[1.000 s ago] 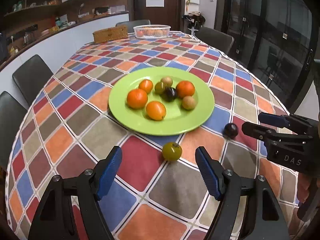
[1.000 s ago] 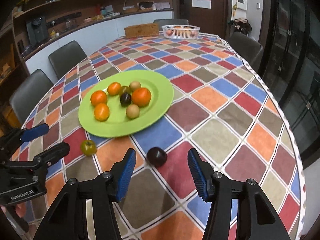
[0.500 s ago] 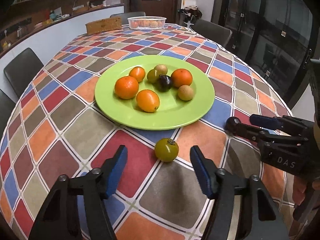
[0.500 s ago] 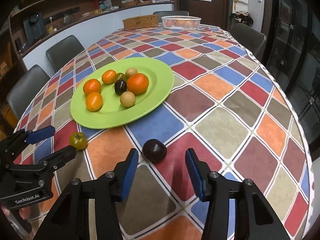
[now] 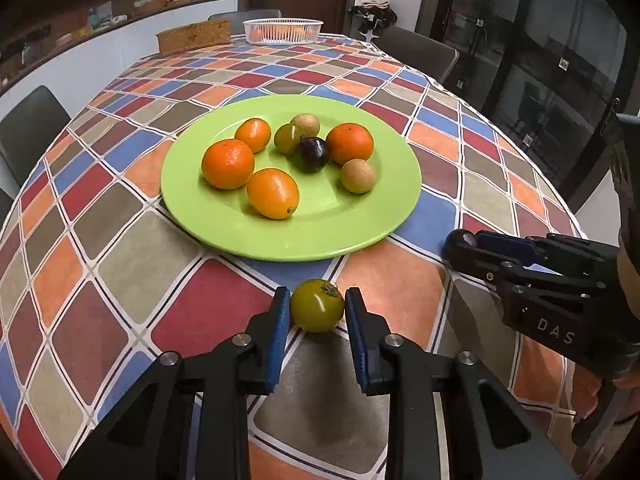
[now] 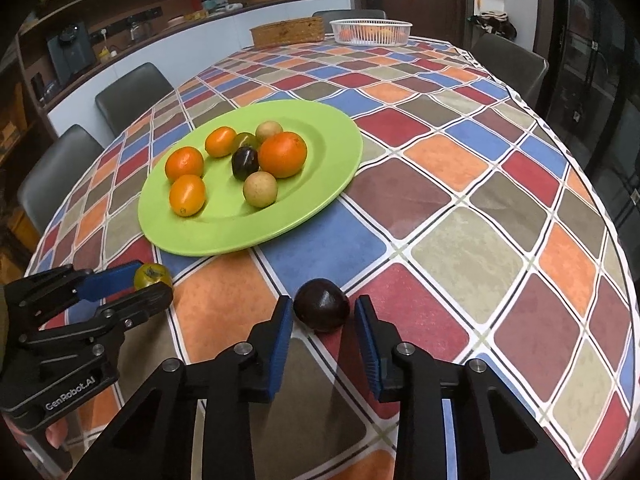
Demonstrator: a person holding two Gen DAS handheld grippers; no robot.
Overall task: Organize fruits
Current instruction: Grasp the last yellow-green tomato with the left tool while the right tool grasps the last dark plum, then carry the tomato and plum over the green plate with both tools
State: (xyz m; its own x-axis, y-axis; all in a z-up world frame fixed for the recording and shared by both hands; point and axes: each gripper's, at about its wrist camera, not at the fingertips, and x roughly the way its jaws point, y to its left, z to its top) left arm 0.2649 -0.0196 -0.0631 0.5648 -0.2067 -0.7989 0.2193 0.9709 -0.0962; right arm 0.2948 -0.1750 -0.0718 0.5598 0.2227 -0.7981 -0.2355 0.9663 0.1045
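Change noted against the frames half a second and a second back: both grippers have advanced and narrowed, each now bracketing a loose fruit that earlier lay ahead of wide-open fingers.

Left gripper (image 5: 317, 310): blue pads sit right against both flanks of the yellow-green fruit (image 5: 317, 310). It looks pinched, no gap visible either side, fruit still resting on the checked tablecloth (image 5: 100, 248). Fruit lies off the green plate (image 5: 240, 232), just past the plate's 6 o'clock rim in the left view.

Right gripper (image 6: 323, 314): fingers partly closed around the dark plum-like fruit (image 6: 322, 311). A sliver of cloth shows at each side, so pads not yet touching; nothing held. This fruit is also on the cloth, off the plate's rim toward 5 o'clock in the right view.

Meaning for task, my judgement: the two stray fruits are the last ones outside the plate; seven already sit on it. Both picks are nearly set, left ahead of right.

Pose: both tools held low and close to level, fingers pointing across the table toward the plate, the right one seen side-on at 3 o'clock from the left camera.
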